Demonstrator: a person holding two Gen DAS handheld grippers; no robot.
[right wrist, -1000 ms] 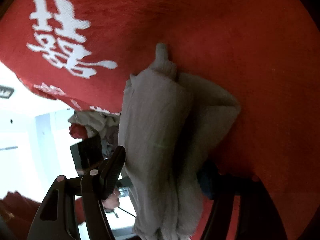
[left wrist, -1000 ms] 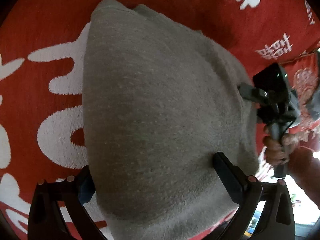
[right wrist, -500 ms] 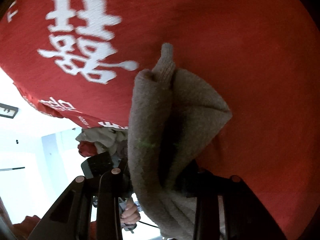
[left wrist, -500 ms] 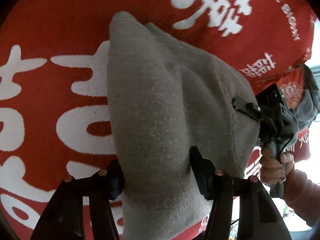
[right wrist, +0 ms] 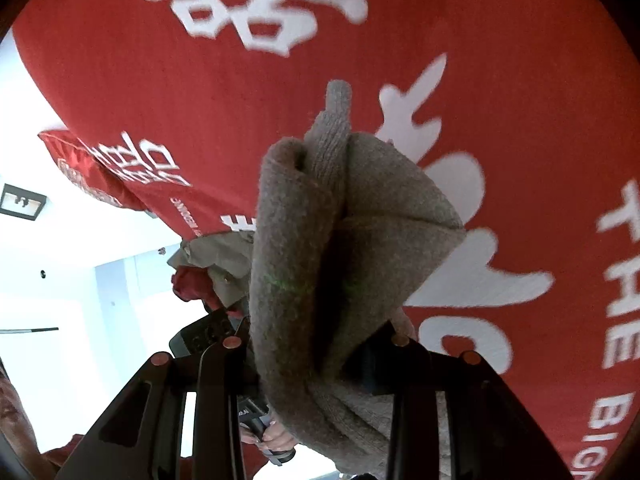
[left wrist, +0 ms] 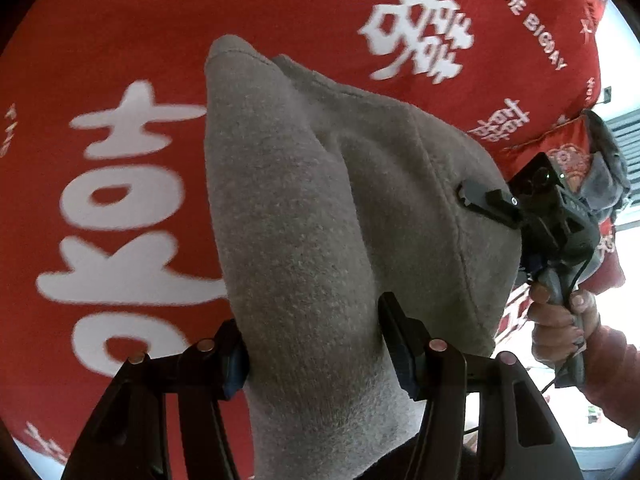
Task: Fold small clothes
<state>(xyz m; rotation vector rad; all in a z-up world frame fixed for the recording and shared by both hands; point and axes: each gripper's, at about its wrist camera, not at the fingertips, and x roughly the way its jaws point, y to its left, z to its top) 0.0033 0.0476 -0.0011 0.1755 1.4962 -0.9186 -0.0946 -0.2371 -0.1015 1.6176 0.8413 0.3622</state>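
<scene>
grey knit fills the middle of both views: the folded garment (left wrist: 320, 220), bunched into a thick wad, hangs above the red cloth with white characters (left wrist: 120, 200) at the left of the frame. a second ago both sets of jaws stood wider around it; now the left gripper (left wrist: 316, 344), low centre, is clamped across the wad, and at the right edge the right gripper (left wrist: 486, 204), held in a hand (left wrist: 560, 320), bites its far side. in the right wrist view the right gripper (right wrist: 312, 344) pinches the garment (right wrist: 320, 240) narrow. the red cloth looks further off than before, so the piece seems lifted, probably for moving aside or another fold.
</scene>
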